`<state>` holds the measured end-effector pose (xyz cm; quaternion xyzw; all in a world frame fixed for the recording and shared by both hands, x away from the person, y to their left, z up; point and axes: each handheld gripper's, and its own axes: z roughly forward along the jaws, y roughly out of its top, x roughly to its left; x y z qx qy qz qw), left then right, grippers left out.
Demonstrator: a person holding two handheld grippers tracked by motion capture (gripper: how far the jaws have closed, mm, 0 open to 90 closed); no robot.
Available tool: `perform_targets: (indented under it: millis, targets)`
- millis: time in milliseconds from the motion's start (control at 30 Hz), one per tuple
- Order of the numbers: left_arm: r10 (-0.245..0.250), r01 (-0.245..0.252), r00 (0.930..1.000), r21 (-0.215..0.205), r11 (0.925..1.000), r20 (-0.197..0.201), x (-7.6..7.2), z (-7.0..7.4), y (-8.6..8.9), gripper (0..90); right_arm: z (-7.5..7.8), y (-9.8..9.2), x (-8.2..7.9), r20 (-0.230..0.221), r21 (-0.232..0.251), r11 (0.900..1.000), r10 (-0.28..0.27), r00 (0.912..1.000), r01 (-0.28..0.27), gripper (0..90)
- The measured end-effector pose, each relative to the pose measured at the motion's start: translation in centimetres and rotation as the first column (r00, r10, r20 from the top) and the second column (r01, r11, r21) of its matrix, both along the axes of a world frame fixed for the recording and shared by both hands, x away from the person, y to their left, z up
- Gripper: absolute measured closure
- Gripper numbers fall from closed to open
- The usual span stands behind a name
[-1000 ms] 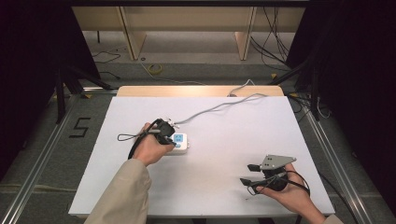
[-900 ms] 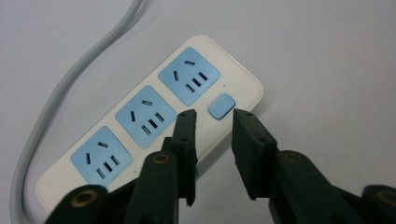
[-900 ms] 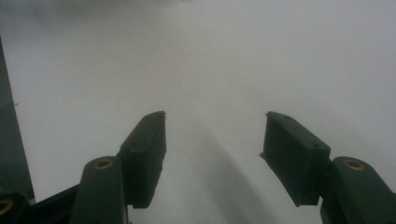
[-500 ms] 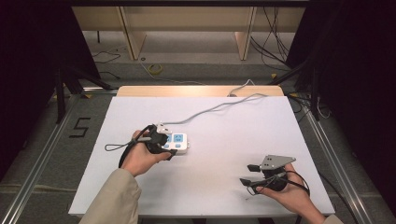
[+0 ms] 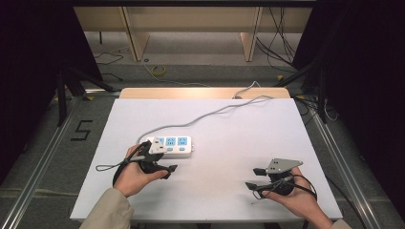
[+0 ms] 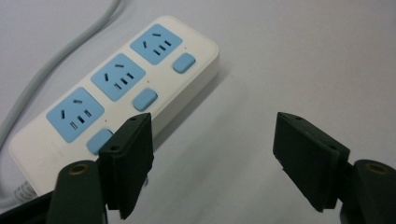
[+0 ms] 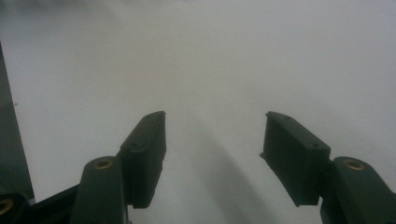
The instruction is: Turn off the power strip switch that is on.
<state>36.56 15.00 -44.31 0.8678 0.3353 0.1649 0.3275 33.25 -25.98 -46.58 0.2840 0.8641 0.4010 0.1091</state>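
Left tongs point(image 5: 165, 168) sit at the near left of the white surface point(image 5: 224, 129), held in the person's left hand point(image 5: 133, 171), which comes in from the near edge in a beige sleeve point(image 5: 107, 212). Jaws have just been opening and now stand wide apart, nothing between them; the left gripper view point(image 6: 212, 163) shows bare surface in the gap. A thin black cable point(image 5: 107, 167) loops off to the left of the hand.

White power strip point(image 5: 169, 145) lies flat just beyond the left tongs, a little left of the surface's middle. It has three blue outlet faces in a row, each with a blue switch button beside it. In the left gripper view the power strip point(image 6: 116, 93) lies just beyond the left jaw, whose tip overlaps its near edge; whether they touch cannot be told. Its grey cord point(image 5: 210, 114) leaves the strip's left end, curves back and runs right and far across the surface to the far edge.

Right tongs point(image 5: 253, 179) rest at the near right, well apart from the strip, held in the right hand point(image 5: 296, 198), a grey three-cornered plate point(image 5: 282, 164) on top. Jaws apart, empty; the right gripper view point(image 7: 212, 154) shows plain surface between them.
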Motion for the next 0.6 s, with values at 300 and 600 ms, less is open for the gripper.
perform_targets:
  millis: [300,600]
  targets:
    - [0.026,-0.026,0.9997,-0.039,0.9989,0.002,-2.4,-1.9,1.2,26.4,-0.1,0.0,0.0,-0.002,-0.002,1.0,0.0,1.0,0.0,40.1]
    - [0.074,-0.073,0.9966,-0.029,0.9969,0.037,-3.5,-2.7,2.3,23.2,-0.2,-0.2,0.1,-0.006,0.006,1.0,-0.004,1.0,0.005,40.1]
